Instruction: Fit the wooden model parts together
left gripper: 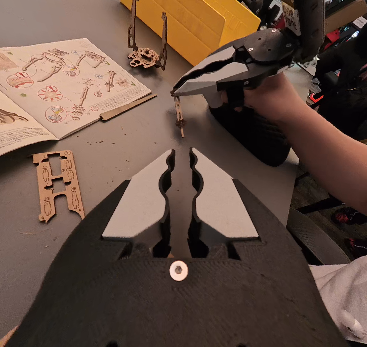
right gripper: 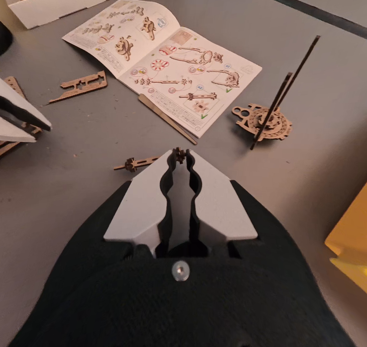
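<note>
The right gripper (right gripper: 180,156) pinches only the gear end of the thin axle (left gripper: 179,113), so it may pivot or snap, while the left gripper (left gripper: 182,153) waits narrowly parted and empty.

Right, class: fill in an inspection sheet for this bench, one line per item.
Surface: grey table, wood crumbs scattered.
Job's things: wooden axle with small gears; round base with two upright arms.
Clutter: open instruction booklet, punched-out sheet, wooden stick, yellow bin.
Grippers: right gripper pinches the axle's top gear; left gripper jaws apart, empty.
Cables: nothing seen.
Surroundings: white box.
</note>
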`<move>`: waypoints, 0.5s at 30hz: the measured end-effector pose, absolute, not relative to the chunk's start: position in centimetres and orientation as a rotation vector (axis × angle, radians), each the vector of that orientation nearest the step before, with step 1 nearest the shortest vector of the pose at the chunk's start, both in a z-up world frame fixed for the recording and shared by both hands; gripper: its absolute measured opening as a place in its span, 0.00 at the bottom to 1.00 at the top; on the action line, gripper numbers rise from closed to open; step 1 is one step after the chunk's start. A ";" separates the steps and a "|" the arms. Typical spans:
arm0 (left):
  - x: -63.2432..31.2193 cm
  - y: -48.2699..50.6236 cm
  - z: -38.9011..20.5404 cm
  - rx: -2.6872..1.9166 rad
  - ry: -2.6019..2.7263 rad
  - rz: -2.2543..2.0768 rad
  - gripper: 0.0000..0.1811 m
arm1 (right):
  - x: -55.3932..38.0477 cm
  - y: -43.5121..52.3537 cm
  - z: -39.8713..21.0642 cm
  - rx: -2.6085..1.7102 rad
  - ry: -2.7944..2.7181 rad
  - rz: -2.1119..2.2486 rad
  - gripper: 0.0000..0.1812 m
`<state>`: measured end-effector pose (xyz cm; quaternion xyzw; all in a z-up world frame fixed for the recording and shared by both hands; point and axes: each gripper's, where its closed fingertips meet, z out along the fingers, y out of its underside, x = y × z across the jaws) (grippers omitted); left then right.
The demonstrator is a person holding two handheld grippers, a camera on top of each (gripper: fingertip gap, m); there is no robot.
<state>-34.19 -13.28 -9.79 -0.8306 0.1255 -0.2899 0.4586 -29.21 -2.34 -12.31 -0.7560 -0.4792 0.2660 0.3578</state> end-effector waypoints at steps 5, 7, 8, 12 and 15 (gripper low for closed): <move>-34.2 -13.1 -9.8 -2.050 0.309 -0.709 0.07 | -28.7 -1.5 -13.5 -1.966 -1.310 0.586 0.04; -34.2 -13.1 -9.9 -2.054 0.308 -0.708 0.07 | -28.6 -1.5 -13.5 -1.963 -1.313 0.586 0.04; -34.2 -13.0 -10.0 -2.055 0.306 -0.708 0.07 | -28.6 -1.6 -13.5 -1.962 -1.312 0.587 0.04; -34.2 -12.9 -10.1 -2.059 0.301 -0.714 0.07 | -28.5 -1.6 -13.4 -1.964 -1.304 0.611 0.06; -34.2 -12.9 -10.2 -2.060 0.300 -0.711 0.07 | -28.4 -1.6 -13.2 -1.964 -1.287 0.636 0.08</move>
